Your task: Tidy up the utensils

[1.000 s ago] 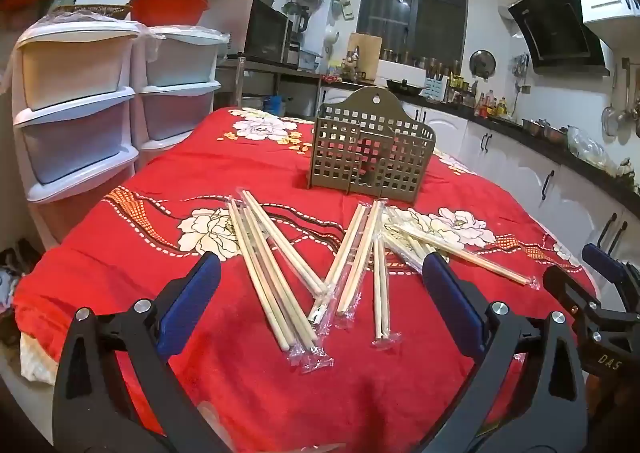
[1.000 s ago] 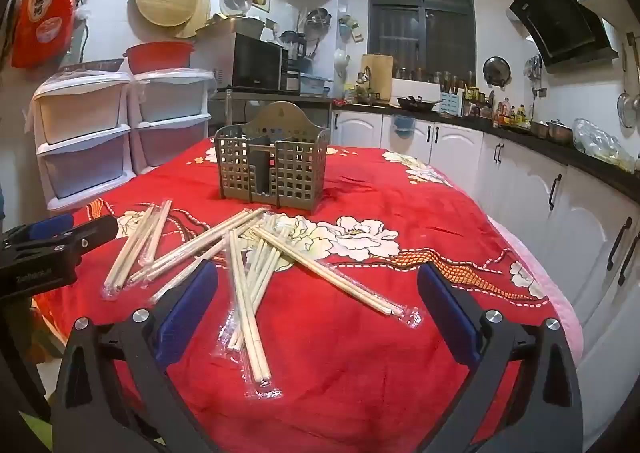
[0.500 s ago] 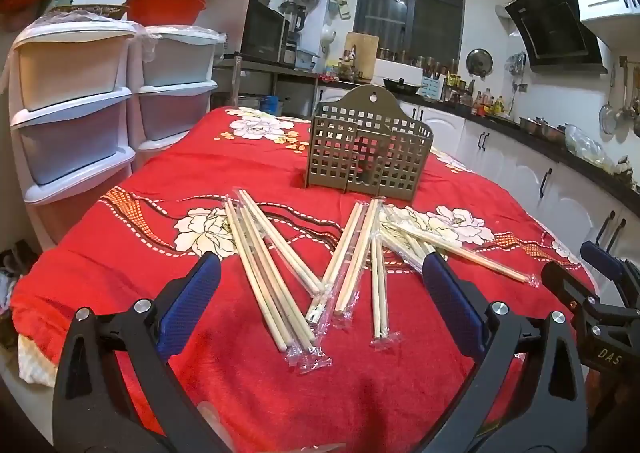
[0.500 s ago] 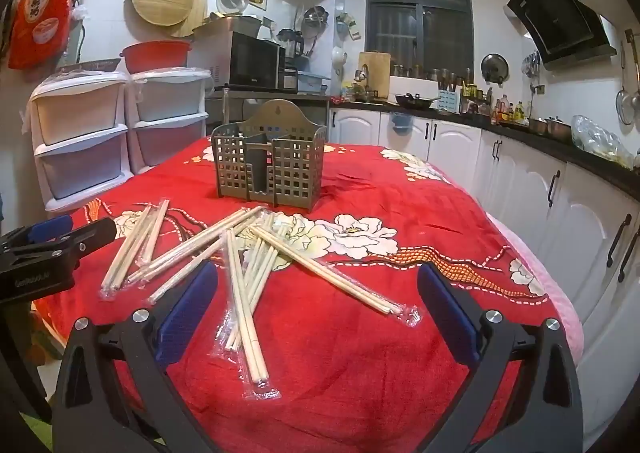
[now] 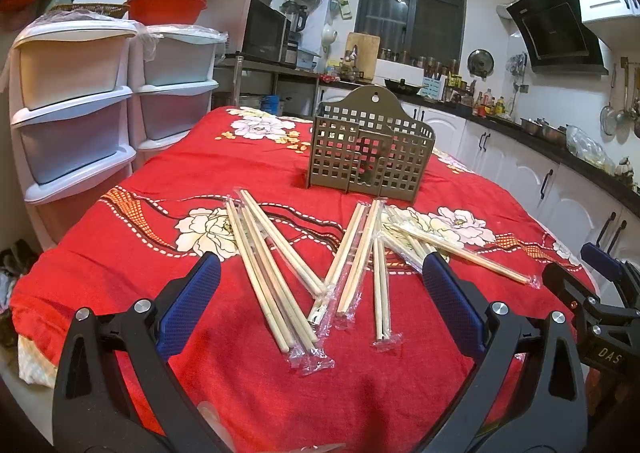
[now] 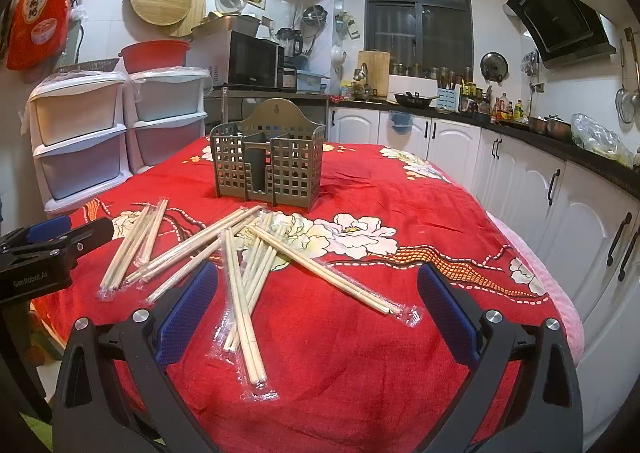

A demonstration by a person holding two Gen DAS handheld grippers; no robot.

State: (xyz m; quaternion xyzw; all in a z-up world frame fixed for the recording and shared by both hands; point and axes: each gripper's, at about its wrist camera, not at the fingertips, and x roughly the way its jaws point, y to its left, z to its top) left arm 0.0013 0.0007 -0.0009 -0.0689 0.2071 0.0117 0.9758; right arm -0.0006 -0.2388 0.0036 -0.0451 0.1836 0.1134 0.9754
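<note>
Several pairs of wooden chopsticks in clear plastic sleeves (image 5: 276,265) lie scattered on the red floral tablecloth (image 5: 168,181), also in the right wrist view (image 6: 244,285). A grey-brown perforated utensil holder (image 5: 370,157) stands upright behind them; it also shows in the right wrist view (image 6: 268,169). My left gripper (image 5: 320,273) is open and empty, held above the near chopsticks. My right gripper (image 6: 318,281) is open and empty above the chopstick pile, and appears at the right edge of the left wrist view (image 5: 600,293).
White plastic drawer units (image 5: 76,101) stand left of the table. White kitchen cabinets (image 6: 540,189) and a dark counter run along the right. The left gripper shows at the left edge of the right wrist view (image 6: 48,245). The table edge is close below both grippers.
Both grippers stay open and nearly still; the views shift only slightly, with the scene sitting a little lower in the left wrist view.
</note>
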